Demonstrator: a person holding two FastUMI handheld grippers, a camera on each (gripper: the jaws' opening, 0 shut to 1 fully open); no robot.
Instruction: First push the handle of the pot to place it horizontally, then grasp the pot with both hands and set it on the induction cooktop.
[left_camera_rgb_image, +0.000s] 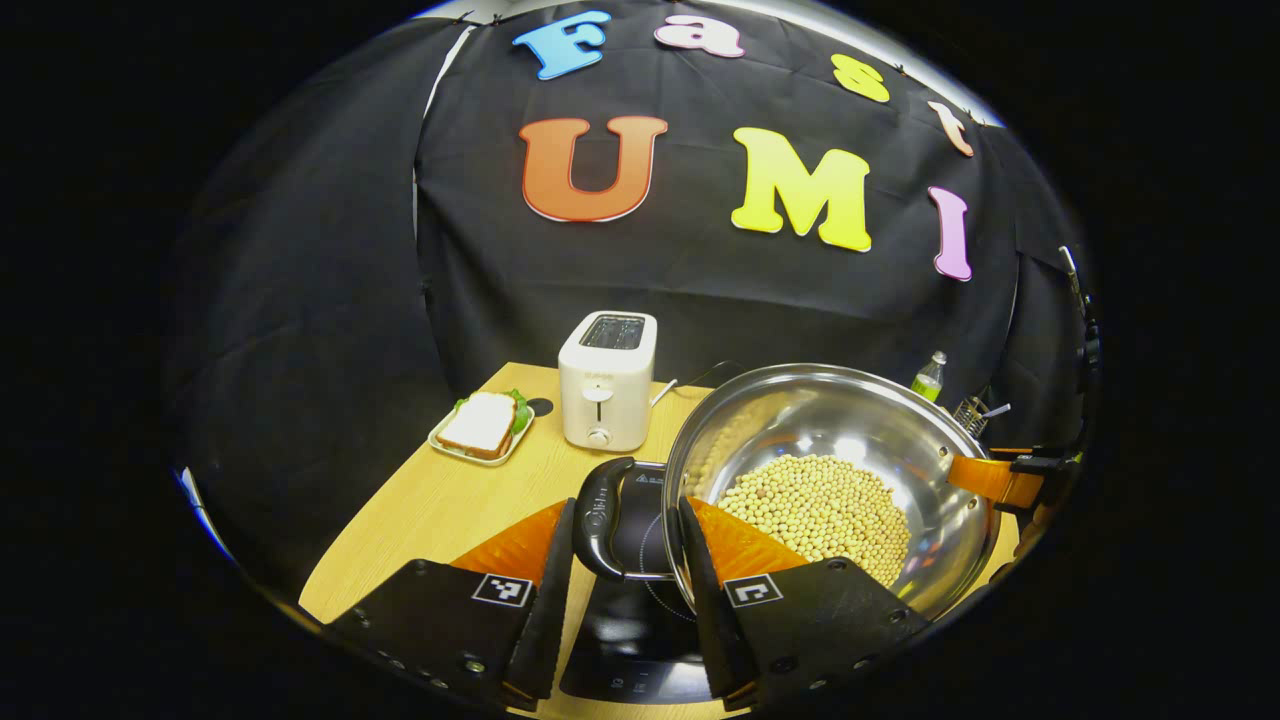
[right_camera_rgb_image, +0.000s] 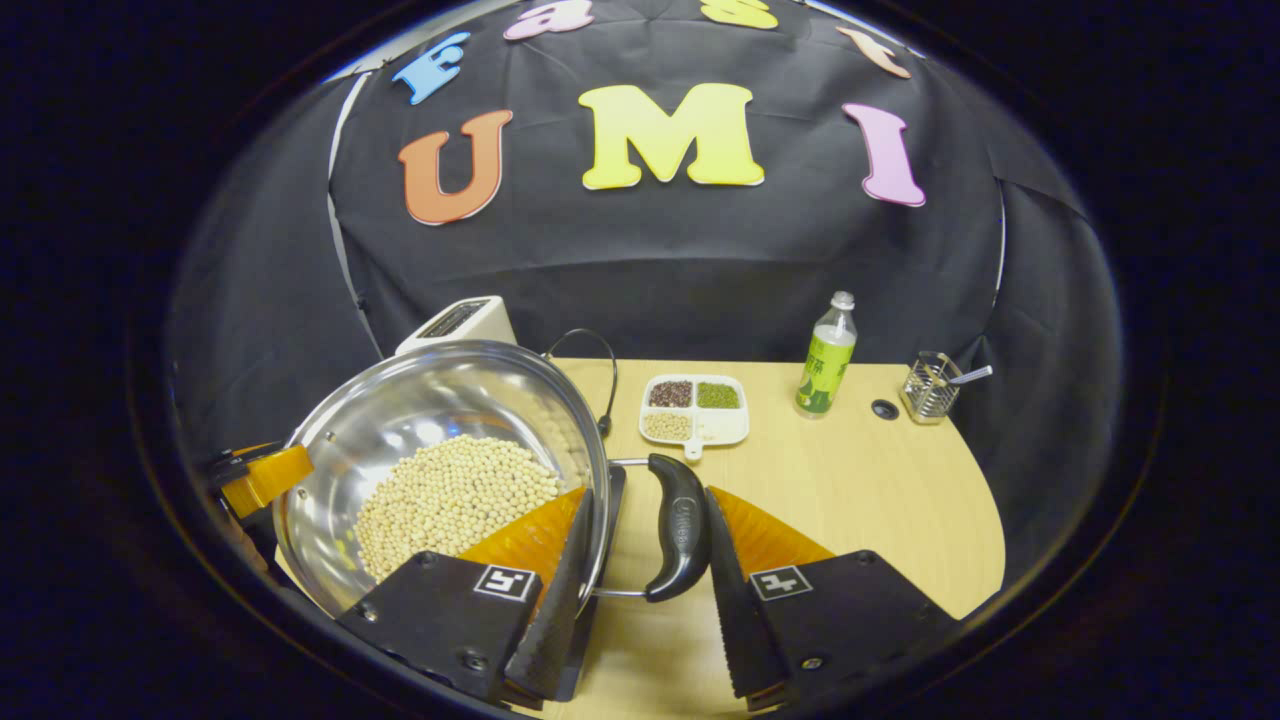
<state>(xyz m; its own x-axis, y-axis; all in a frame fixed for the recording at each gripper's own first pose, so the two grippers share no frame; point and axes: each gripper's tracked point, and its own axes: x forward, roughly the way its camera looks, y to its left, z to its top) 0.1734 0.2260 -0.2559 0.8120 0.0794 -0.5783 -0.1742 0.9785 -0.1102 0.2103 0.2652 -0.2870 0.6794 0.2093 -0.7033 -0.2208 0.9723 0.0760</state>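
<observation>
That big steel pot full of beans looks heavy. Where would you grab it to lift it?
By its two black side handles, one gripper from each side. The pot is round and wide, too broad for one gripper, while each curved handle stands out from the rim on wire brackets. Here the left gripper and right gripper already straddle them.

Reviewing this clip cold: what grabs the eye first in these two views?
The steel pot, heaped with pale beans, sits on the black induction cooktop. The left gripper straddles one black handle, and the right gripper straddles the other handle. Behind stand a white toaster and a sandwich plate.
</observation>
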